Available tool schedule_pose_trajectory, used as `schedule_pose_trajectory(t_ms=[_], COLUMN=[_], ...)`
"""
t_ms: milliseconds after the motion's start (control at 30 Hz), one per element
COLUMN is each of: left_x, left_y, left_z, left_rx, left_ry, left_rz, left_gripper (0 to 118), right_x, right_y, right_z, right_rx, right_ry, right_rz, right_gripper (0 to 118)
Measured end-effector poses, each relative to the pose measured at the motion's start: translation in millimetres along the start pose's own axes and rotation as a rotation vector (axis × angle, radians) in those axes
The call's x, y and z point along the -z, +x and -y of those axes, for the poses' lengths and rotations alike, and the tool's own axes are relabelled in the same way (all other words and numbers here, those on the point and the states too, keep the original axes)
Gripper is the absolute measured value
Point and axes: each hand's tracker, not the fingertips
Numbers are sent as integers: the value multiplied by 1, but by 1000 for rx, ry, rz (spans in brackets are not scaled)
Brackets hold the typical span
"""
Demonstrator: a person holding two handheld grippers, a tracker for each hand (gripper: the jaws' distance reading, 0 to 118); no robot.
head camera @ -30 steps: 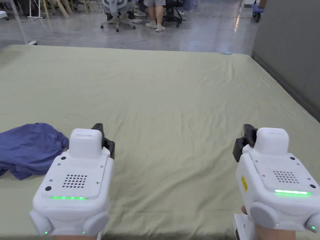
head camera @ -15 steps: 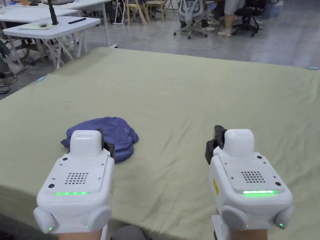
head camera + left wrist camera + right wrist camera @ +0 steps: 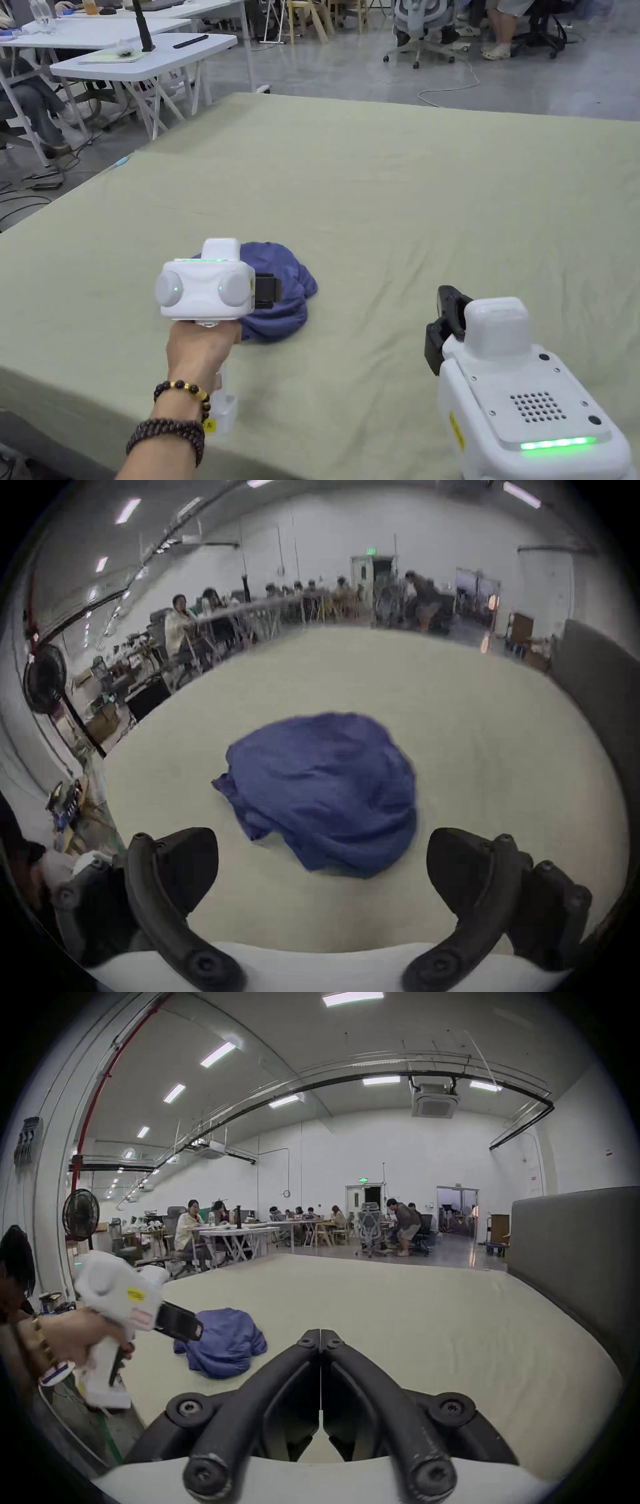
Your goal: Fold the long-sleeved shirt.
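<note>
A blue long-sleeved shirt (image 3: 284, 294) is lying crumpled in a rounded heap on the pale green sheet (image 3: 387, 187) that is covering a large flat surface, near the front left part of that surface and close to its near edge. No sleeves or collar can be told apart in the bundle; in the left gripper view the shirt (image 3: 322, 791) is seen as a creased mound just ahead of the jaws.

The left gripper (image 3: 267, 292) is being held by the person's left hand (image 3: 201, 347) directly at the near left side of the heap, its black tip overlapping the cloth in the head view. In its own view, the left gripper (image 3: 322, 857) is being shown with its jaws spread wide apart, nothing between them, and the shirt's near edge lying between and just beyond the tips. Whether cloth is being touched cannot be told. Beaded bracelets (image 3: 175, 412) are being worn on the left wrist.

The right gripper (image 3: 451, 325) is being held well to the right of the shirt, above bare sheet, and its jaws are pressed together on nothing, as its own view (image 3: 320, 1338) shows.

Beyond the far edge, white folding tables (image 3: 144, 56), office chairs (image 3: 422, 25) and seated people (image 3: 188, 1227) are being seen on a grey floor. A grey padded panel (image 3: 571, 1255) is standing along the right side.
</note>
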Motion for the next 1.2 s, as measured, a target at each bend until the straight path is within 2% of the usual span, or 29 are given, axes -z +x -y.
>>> schedule_pose_trajectory(t_ms=[100, 133, 167, 200, 233, 267, 333, 433, 533, 600, 733, 867, 967, 1033, 1133, 1200], left_x=[47, 58, 69, 73, 76, 79, 83, 75, 47, 6, -82, -139, -160, -159, -138, -119], left_y=[-8, -10, -10, -7, -4, -1, -2, -6, -10, 5, 59, 155, 240, 298, 386, 431], left_z=[-9, -10, -9, -7, -5, -2, 1, -5, -23, -35, -70, -77, -62, -43, -2, 34], left_rx=[-29, -50, -49, -47, -29, 3, 54, 38, -13, -11, 30, 176, 201, 264, 319, 358], left_ry=[-52, -63, -86, -114, -137, -137, -130, -126, -34, 71, 219, 307, 261, 235, 107, -15], left_rz=[31, 46, 44, 33, 12, -4, -5, 24, 77, 145, 400, 578, 802, 893, 991, 995], left_gripper=[113, 110, 101, 81, 42, 21, 14, 12, 11, 11, 11, 11, 11, 11, 11, 11], right_x=[10, 14, 18, 20, 22, 23, 26, 28, 23, 17, 3, -24, -49, -65, -93, -108], right_y=[0, 0, 0, 1, 1, 2, 3, 7, 14, 20, 42, 76, 107, 129, 163, 183], right_z=[6, 7, 9, 11, 12, 13, 16, 20, 18, 15, 4, -8, -14, -15, -13, -10], right_rx=[-16, -18, -19, -20, -19, -14, -9, -7, 4, 11, 20, 37, 35, 36, 44, 47], right_ry=[-26, -33, -41, -48, -52, -56, -66, -78, -80, -67, -42, -1, 21, 22, 11, -21], right_rz=[-4, -6, -7, 0, 3, 1, 5, 7, 13, 26, 86, 187, 288, 371, 501, 557], right_gripper=[0, 0, 0, 0, 0, 0, 0, 0, 0, 0, 0, 0, 0, 0, 0, 0])
